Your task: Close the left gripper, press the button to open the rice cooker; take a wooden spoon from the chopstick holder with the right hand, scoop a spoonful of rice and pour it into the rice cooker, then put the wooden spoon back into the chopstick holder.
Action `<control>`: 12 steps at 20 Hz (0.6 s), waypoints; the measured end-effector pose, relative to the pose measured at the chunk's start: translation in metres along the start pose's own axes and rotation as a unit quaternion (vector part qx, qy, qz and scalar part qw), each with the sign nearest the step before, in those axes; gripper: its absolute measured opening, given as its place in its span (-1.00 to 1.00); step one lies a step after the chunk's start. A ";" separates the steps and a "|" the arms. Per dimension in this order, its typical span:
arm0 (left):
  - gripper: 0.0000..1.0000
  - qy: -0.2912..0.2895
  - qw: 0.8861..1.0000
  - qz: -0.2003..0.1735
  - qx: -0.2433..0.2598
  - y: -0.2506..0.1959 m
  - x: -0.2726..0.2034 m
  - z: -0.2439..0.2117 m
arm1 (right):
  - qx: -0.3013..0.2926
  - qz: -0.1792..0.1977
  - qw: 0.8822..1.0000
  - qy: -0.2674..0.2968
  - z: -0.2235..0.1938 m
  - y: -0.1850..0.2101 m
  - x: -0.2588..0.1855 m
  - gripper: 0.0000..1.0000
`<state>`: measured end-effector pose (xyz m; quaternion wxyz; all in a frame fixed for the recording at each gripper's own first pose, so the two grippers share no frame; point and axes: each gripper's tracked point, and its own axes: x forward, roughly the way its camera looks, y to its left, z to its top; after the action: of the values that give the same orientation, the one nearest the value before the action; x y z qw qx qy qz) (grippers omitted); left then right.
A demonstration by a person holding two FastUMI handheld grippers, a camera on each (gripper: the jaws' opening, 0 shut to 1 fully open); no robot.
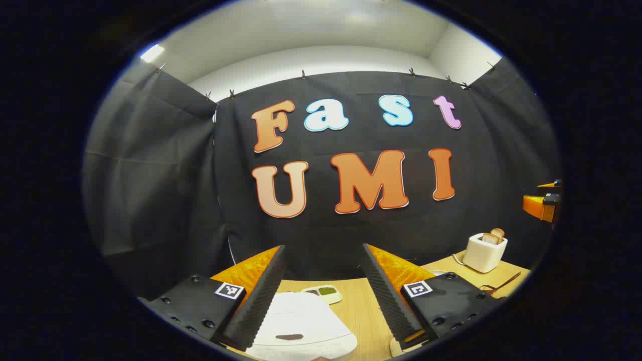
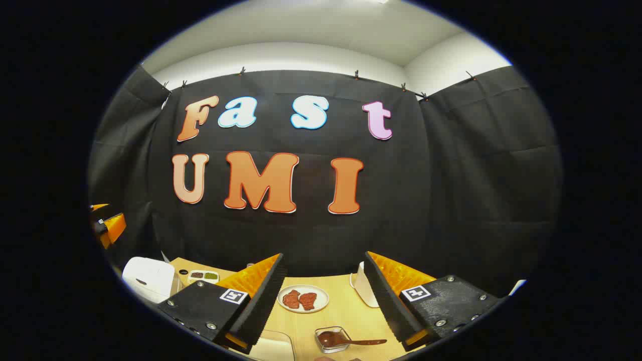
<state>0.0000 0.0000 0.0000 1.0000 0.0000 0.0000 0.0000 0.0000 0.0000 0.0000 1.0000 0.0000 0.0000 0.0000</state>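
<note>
Both grippers are held high and level over the table [image 1: 361, 311], apparently staged before any step is begun.

The left gripper [image 1: 323, 281] is seen with fingers spread wide and nothing between them. The cooker [image 1: 301, 326] lies below the gap, at 6 o'clock in the left gripper view, lid down. A dark button [image 1: 289, 337] is seen near the cooker's near edge. The gripper seems to be placed over the cooker so a press can follow, though the fingers are not yet brought together as the task asks.

The right gripper [image 2: 323, 286] is likewise spread, nothing held. In the right gripper view the cooker [image 2: 148, 278] sits at 8 o'clock. A plate [image 2: 303, 299] lies at 6 o'clock between the fingers. A small glass dish [image 2: 332, 339] with a spoon [image 2: 361, 342] resting in it is seen nearer, at 6 o'clock.

The chopstick holder cannot be identified with certainty, nor can the rice.

A toaster [image 1: 484, 252] stands at 4 o'clock in the left gripper view, well apart from the cooker.

Judged: the task is at its start, with the lid still shut.
</note>
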 end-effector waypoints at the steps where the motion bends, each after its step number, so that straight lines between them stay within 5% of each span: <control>1: 1.00 0.001 1.000 0.009 -0.008 -0.001 0.000 -0.001 | -0.006 0.007 1.000 -0.005 0.002 0.000 0.003 0.92; 7: 1.00 0.002 0.999 0.050 -0.020 -0.007 -0.006 -0.004 | -0.029 0.031 0.999 -0.021 0.008 -0.006 0.018 0.92; 12: 0.92 -0.004 0.999 0.049 -0.017 -0.018 -0.013 0.003 | -0.037 0.044 0.998 -0.017 -0.002 -0.002 0.011 0.91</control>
<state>-0.0133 -0.0184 0.0030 0.9986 -0.0169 -0.0043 0.0491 0.0111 -0.0024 -0.0016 0.9982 -0.0373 -0.0172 0.0439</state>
